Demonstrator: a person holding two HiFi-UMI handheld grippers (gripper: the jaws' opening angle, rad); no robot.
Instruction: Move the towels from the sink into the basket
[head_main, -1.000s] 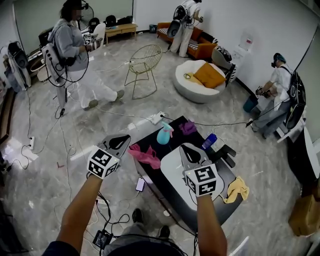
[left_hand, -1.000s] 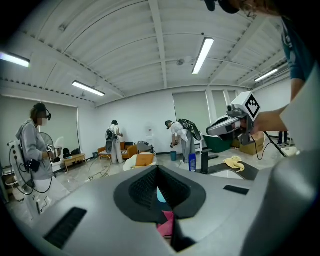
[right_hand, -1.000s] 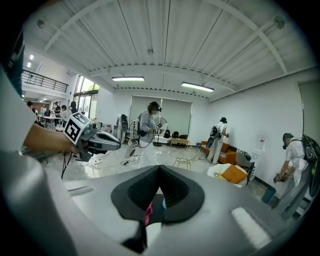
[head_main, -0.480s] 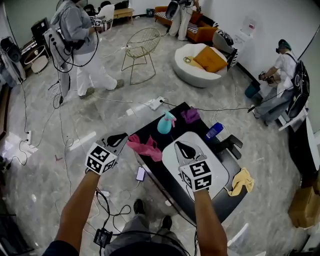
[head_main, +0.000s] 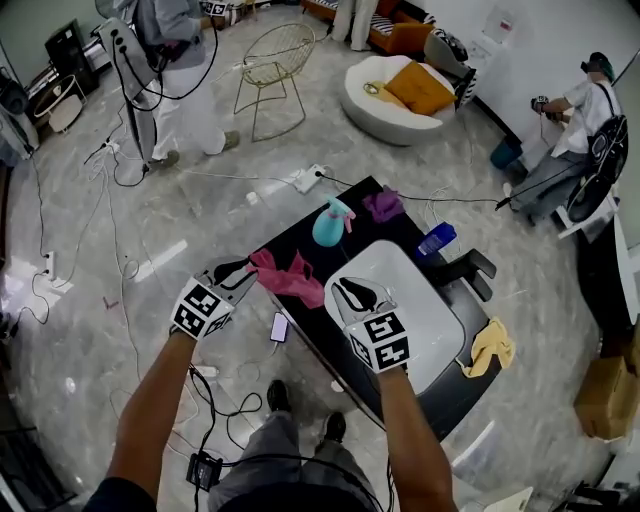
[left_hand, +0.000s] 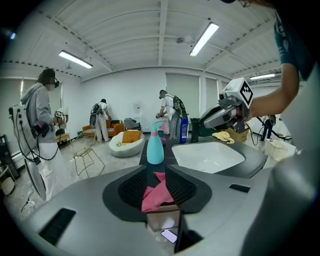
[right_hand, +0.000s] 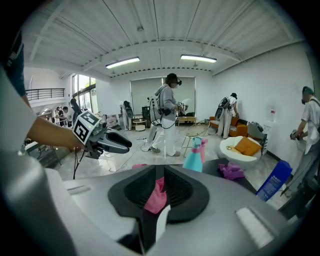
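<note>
Square-marked left gripper (head_main: 246, 266), right gripper (head_main: 342, 285)

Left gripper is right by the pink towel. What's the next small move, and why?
Probably ease the left gripper forward until its jaws straddle the pink towel. Its jaws have just been opening and nothing is between them yet. The towel lies straight ahead of the gap, on the edge of the counter beside the sink, which looks empty.

Bright, even light from ceiling tube lights (left_hand: 204, 39); shadows soft, mild sheen on the polished floor (head_main: 90, 200). Heavy fisheye bending at edges, dark vignetted corners in both gripper views, near foreground soft.
</note>
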